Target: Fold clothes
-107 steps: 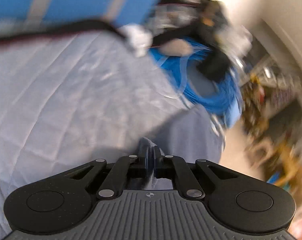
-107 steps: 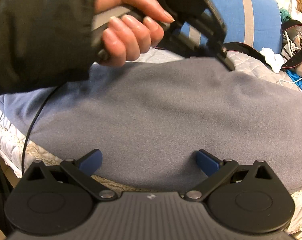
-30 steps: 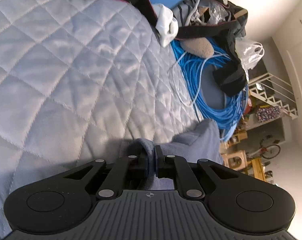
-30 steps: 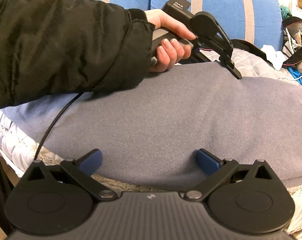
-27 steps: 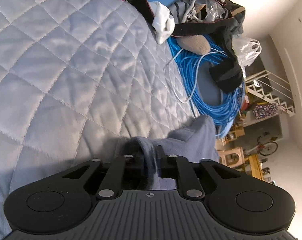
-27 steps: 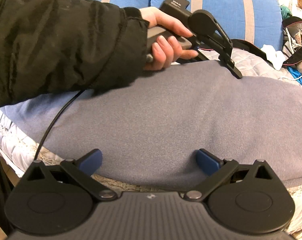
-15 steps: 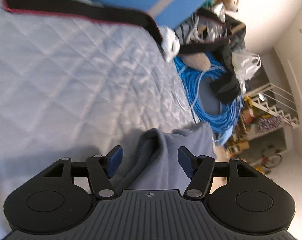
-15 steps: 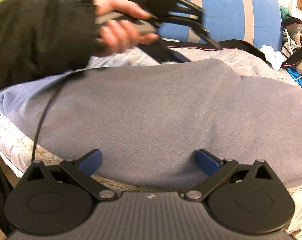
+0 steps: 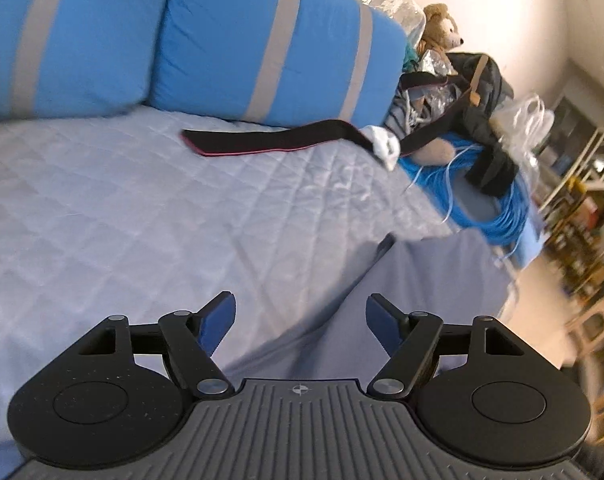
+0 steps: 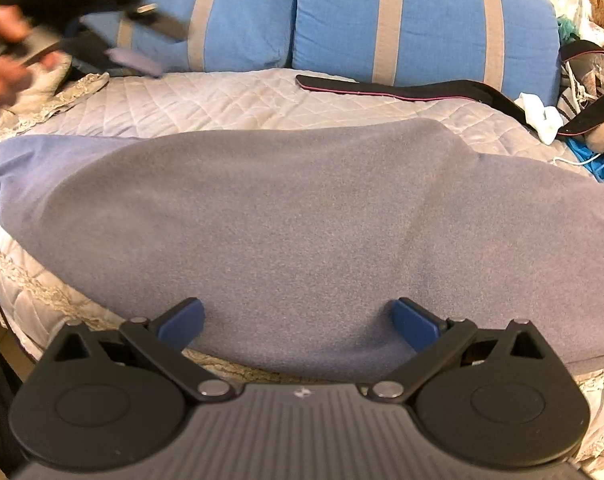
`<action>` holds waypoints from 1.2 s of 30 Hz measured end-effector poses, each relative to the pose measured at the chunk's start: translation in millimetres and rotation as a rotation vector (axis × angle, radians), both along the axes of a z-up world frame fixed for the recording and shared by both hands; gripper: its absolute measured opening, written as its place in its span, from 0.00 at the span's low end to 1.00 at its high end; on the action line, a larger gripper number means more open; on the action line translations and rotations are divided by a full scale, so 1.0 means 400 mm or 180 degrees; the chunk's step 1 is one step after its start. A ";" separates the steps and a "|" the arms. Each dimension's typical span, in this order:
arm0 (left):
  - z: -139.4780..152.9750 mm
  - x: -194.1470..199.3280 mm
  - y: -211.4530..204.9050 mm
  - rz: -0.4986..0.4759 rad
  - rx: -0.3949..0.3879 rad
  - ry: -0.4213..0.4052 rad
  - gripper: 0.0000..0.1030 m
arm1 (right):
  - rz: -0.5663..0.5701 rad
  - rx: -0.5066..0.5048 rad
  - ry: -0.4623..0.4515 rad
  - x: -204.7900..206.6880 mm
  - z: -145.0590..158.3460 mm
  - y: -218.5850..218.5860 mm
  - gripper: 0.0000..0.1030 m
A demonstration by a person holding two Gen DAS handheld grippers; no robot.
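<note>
**Two tongs released, grey garment spread on the bed**

Both tongs are seen with their jaws parted and nothing gripped. The right tongs are held low over the near edge of the grey garment, one blue pad to either side of the cloth's hem. The left tongs are held above the quilted bed cover, with the garment's edge below at five o'clock; from the right camera they appear blurred at ten o'clock, gripped by a hand.

The garment is laid broadly across the bed, a lighter layer showing at its nine o'clock end. Whether a fold has been laid or is yet to be made cannot be settled from this.

Trouble is judged likeliest at the near hem: only one layer could be pinched, or the lace trim of the cover caught with it. A black strap lies at twelve o'clock, and could be snagged if the cloth is carried far back.
</note>
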State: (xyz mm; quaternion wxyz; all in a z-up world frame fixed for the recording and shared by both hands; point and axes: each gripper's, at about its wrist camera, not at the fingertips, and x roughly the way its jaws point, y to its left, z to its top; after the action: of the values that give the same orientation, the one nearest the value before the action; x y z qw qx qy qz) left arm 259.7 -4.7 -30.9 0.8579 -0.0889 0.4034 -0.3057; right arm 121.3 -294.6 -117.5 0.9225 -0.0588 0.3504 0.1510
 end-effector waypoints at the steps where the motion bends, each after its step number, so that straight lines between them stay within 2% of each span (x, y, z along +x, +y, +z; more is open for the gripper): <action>1: 0.001 -0.016 0.015 0.0012 0.0060 -0.0042 0.69 | -0.0007 -0.0008 -0.0002 -0.002 0.001 0.002 1.00; 6: -0.002 -0.084 0.069 0.0045 0.0426 -0.0297 0.69 | -0.0031 -0.0056 -0.0026 -0.011 0.003 0.010 1.00; 13: -0.043 -0.097 -0.022 -0.0454 0.1320 -0.0736 0.68 | -0.0028 -0.0058 -0.0032 -0.011 0.002 0.009 1.00; 15: -0.056 -0.091 -0.045 -0.0560 0.1468 -0.0747 0.62 | -0.0024 -0.0055 -0.0034 -0.010 0.001 0.007 1.00; 16: -0.062 -0.089 -0.051 -0.0602 0.1497 -0.0724 0.47 | -0.0020 -0.0054 -0.0035 -0.009 0.001 0.006 1.00; 17: -0.067 -0.084 -0.055 -0.0621 0.1524 -0.0685 0.22 | -0.0017 -0.0053 -0.0035 -0.009 0.000 0.005 1.00; 18: -0.071 -0.080 -0.058 -0.0624 0.1536 -0.0646 0.13 | -0.0013 -0.0050 -0.0034 -0.009 0.000 0.004 1.00; 20: -0.073 -0.079 -0.051 -0.0588 0.1511 -0.0593 0.07 | -0.0007 -0.0043 -0.0031 -0.008 0.000 0.002 1.00; 27: -0.055 -0.107 -0.010 -0.0457 0.1390 -0.0635 0.04 | 0.0010 -0.0032 -0.0030 0.001 -0.004 -0.004 1.00; 36: -0.050 -0.076 0.032 -0.0252 0.1042 -0.0294 0.08 | 0.0011 -0.0029 -0.0029 0.000 -0.003 -0.001 1.00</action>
State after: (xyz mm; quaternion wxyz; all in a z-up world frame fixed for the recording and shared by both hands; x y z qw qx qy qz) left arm 229.2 8.2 -51.1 0.8658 0.0821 0.4112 -0.2731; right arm 121.3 -294.9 -118.7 0.9235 -0.0643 0.3468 0.1508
